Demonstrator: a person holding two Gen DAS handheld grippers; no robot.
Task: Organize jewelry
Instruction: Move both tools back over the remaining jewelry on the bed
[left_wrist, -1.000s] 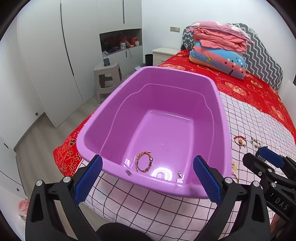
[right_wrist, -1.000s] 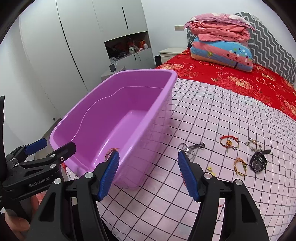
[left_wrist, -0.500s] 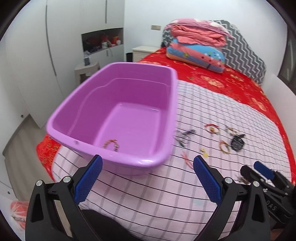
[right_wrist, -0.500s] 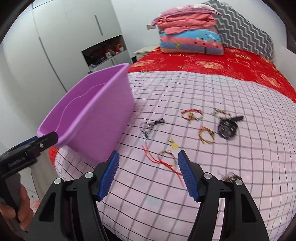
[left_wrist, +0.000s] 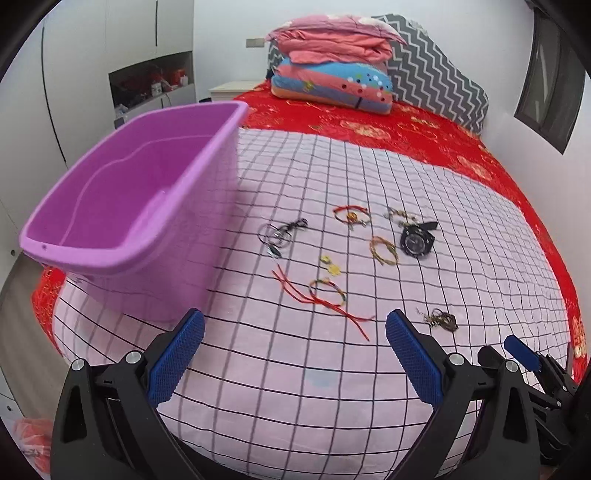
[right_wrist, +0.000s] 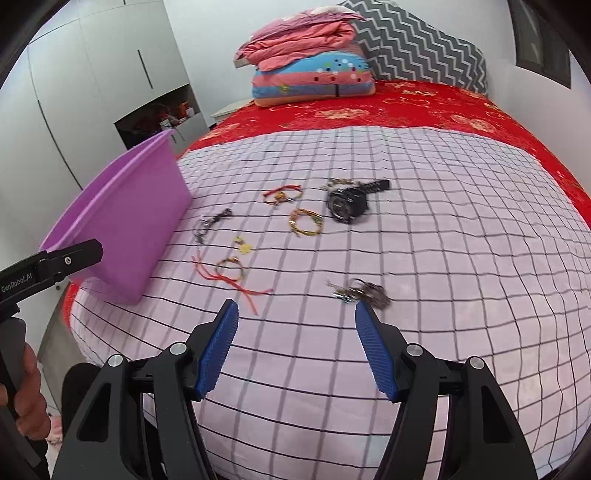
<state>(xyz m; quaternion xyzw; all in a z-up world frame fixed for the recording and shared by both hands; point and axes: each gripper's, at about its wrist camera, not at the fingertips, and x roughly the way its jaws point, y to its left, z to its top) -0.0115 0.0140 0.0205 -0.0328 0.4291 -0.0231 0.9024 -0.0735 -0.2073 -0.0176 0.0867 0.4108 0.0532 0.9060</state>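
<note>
Both my grippers, left (left_wrist: 294, 349) and right (right_wrist: 296, 334), hang spread wide, empty; dark bracelet tangle (right_wrist: 364, 291) just past my right fingertips.

We see our left gripper (left_wrist: 293, 347) and right gripper (right_wrist: 295, 336): black frames, ribbed blue pads (right_wrist: 218, 350), silver screws, white "GenRobot.AI" lettering, and bare skin on our left hand (right_wrist: 22, 398).

Purple tub (left_wrist: 122, 206), pink grid-check sheet (left_wrist: 332, 369), black watch (left_wrist: 416, 240), zigzag grey headboard (left_wrist: 436, 77)
</note>
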